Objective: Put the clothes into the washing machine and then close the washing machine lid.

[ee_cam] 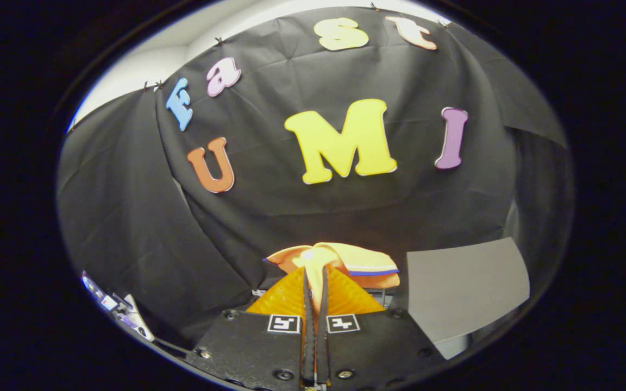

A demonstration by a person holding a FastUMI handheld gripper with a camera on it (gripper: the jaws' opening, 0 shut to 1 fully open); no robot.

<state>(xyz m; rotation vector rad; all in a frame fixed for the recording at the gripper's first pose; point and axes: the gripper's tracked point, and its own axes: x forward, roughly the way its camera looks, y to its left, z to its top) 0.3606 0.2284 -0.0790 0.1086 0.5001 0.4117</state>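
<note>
At my eight o'clock I see a small cluster of pale, shiny objects [119, 309] too blurred to identify. My gripper [315, 282] has its two fingers drawn almost together, clamped on a crumpled orange-yellow cloth with a blue stripe [345, 262], which bunches up just beyond the fingertips at twelve o'clock. At my three o'clock lies a flat grey panel [462, 288].

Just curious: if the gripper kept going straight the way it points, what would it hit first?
Nothing new nearby: the gripper is already shut on the cloth. Beyond that, probably the black wall, though depth is unclear.
</note>
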